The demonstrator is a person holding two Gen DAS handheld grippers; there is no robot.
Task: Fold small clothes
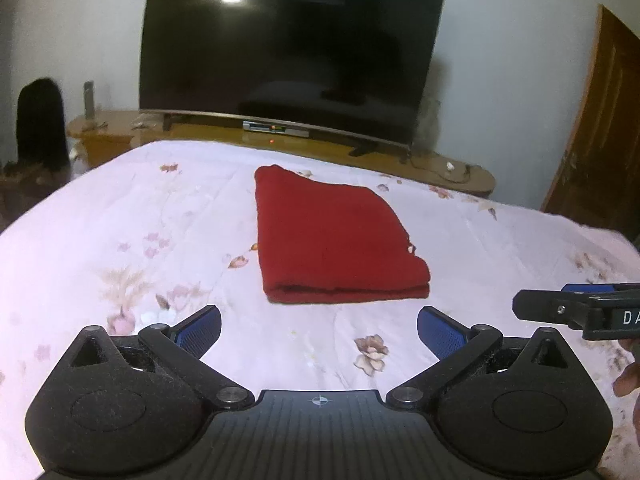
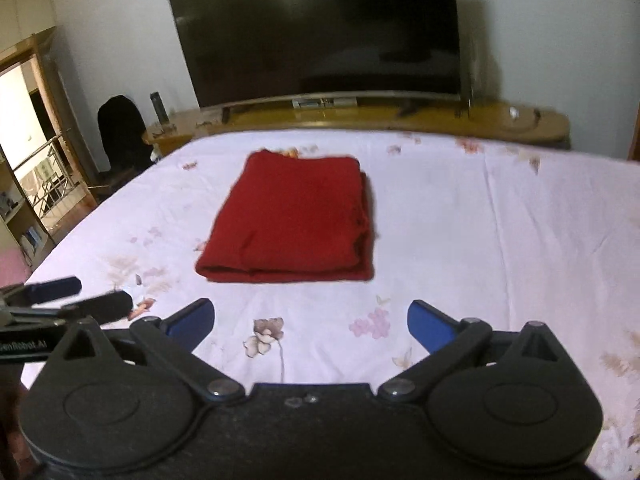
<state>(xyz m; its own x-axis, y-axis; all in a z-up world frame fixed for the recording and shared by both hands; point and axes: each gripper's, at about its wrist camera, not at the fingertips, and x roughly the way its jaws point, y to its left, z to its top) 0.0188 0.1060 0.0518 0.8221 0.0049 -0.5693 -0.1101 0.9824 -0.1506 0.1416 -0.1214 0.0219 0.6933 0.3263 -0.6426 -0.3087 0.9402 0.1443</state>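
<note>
A red garment (image 1: 334, 240) lies folded in a flat rectangle on the floral bedsheet (image 1: 140, 220); it also shows in the right wrist view (image 2: 294, 220). My left gripper (image 1: 319, 330) is open and empty, held just short of the garment's near edge. My right gripper (image 2: 311, 326) is open and empty, also short of the near edge. The right gripper's fingers (image 1: 568, 308) show at the right edge of the left wrist view. The left gripper's fingers (image 2: 80, 298) show at the left of the right wrist view.
A large dark TV (image 1: 288, 52) stands on a wooden cabinet (image 1: 440, 164) beyond the foot of the bed. A black chair (image 2: 122, 136) and shelves (image 2: 32, 184) are to the left. A wooden door (image 1: 600, 128) is to the right.
</note>
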